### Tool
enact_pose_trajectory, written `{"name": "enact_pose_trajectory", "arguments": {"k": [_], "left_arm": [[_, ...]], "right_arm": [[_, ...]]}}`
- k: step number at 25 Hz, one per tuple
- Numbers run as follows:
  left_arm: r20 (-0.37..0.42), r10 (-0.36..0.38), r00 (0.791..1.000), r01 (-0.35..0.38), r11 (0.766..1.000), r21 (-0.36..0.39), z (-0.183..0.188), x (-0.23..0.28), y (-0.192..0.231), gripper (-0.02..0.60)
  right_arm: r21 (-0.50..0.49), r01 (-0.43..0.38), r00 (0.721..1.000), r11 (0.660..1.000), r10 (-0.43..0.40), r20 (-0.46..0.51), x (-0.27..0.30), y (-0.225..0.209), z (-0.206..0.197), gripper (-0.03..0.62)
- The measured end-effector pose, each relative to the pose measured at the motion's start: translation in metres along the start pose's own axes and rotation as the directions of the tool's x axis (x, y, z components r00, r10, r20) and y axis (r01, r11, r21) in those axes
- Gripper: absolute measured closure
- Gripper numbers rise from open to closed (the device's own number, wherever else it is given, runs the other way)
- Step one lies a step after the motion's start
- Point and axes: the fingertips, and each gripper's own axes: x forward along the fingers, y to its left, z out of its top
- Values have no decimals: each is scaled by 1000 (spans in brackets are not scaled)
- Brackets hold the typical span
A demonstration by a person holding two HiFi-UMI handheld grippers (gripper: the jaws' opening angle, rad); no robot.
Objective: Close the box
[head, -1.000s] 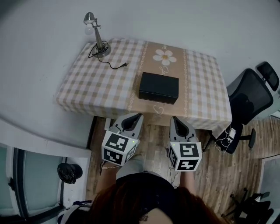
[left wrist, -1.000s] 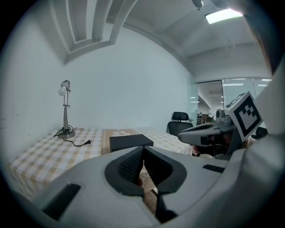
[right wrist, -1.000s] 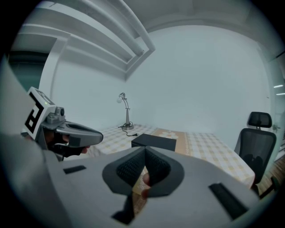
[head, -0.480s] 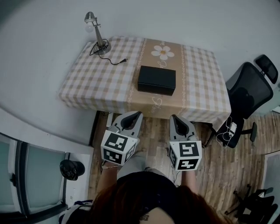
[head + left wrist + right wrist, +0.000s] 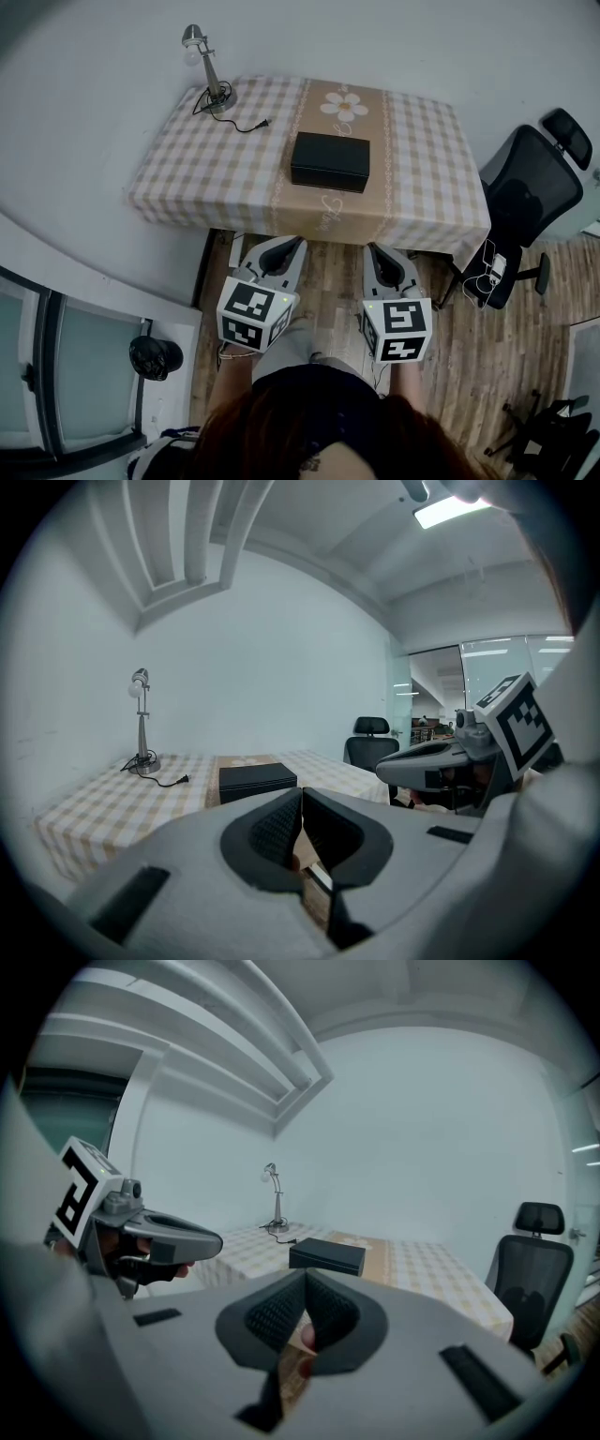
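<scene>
On the bench: a flat black rectangular box [image 5: 330,161] lies near the middle of the bench's brown-and-white checked cloth [image 5: 187,178], on its tan centre strip.
Box state: the top sits level and flush, and no raised lid or gap shows in any view. It looks shut, as the task wants. A thin seam is too small to judge from this far off.
Left gripper [image 5: 294,243]: held over the wooden floor [image 5: 330,274], short of the bench's near edge and well apart from the box. Its jaws are clenched together on nothing.
Right gripper [image 5: 374,251]: alongside the left, also short of the bench. Its jaws are pressed together and empty.
Other things: a silver desk lamp [image 5: 208,66] stands at the far left corner, its black cord [image 5: 242,127] loose on the cloth. A black office chair [image 5: 530,202] stands to the right of the bench.
Stage: my judgement is that the box already lies closed, with both grippers standing clear of it.
Doing it well: any check of the lid should probably use the flat of the closed jaws. Press lightly and evenly near both ends, since a light box may skate on the cloth. Stay clear of the cord.
</scene>
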Motion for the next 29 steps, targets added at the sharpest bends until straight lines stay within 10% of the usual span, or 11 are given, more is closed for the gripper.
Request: {"name": "enact_pose_trajectory", "arguments": {"k": [29], "left_arm": [[-2, 13, 1000, -13, 1000, 25, -7, -33, -53, 560]], "right_arm": [[45, -5, 1000, 999, 4, 25, -57, -4, -20, 577]]}}
